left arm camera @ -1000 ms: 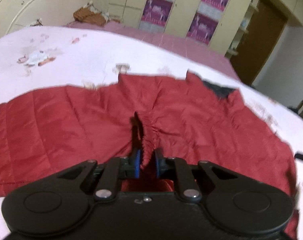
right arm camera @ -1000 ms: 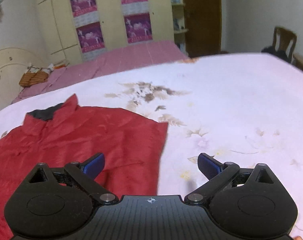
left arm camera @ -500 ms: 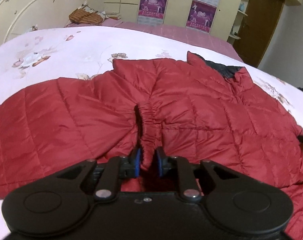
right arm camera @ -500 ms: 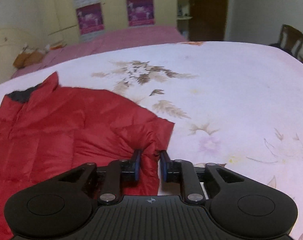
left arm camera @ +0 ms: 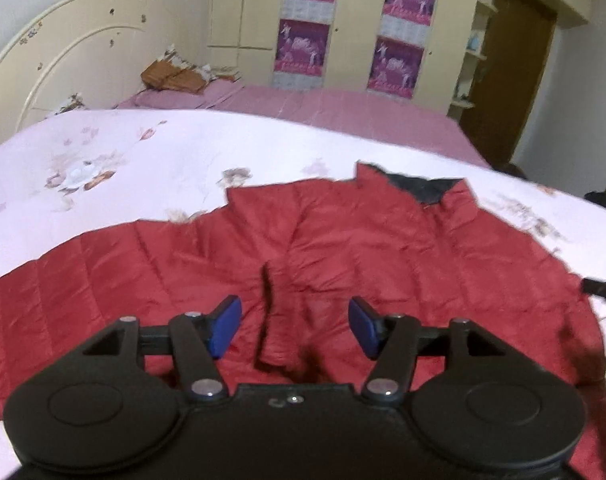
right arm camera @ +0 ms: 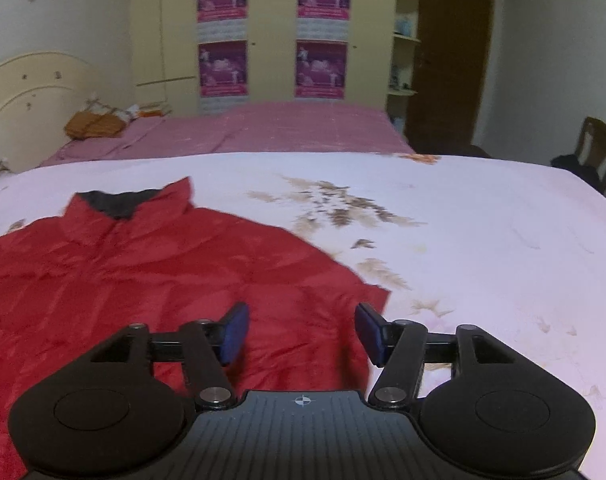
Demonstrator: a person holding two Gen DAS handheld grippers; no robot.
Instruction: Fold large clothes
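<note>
A red quilted jacket point(left arm camera: 383, 248) with a dark collar lining point(left arm camera: 423, 188) lies spread on the floral bedspread point(left arm camera: 163, 160). My left gripper point(left arm camera: 293, 326) is open above it, with a sleeve cuff point(left arm camera: 283, 336) lying folded over the body between the blue pads. In the right wrist view the jacket point(right arm camera: 143, 272) fills the left half. My right gripper point(right arm camera: 301, 330) is open just above its right edge, empty. The tip of the right gripper shows at the jacket's right edge in the left wrist view point(left arm camera: 601, 288).
A second bed with a pink sheet point(right arm camera: 283, 128) lies beyond, with a brown bundle point(right arm camera: 93, 124) by the cream headboard point(left arm camera: 63, 60). Wardrobes with purple posters point(right arm camera: 323, 64) line the far wall. A wooden chair point(right arm camera: 599, 156) stands at the right by the door point(right arm camera: 451, 56).
Both grippers were shut on jacket fabric half a second ago and have opened and let go. The sleeve cuff has dropped onto the jacket body. Both grippers have lifted back a little.
</note>
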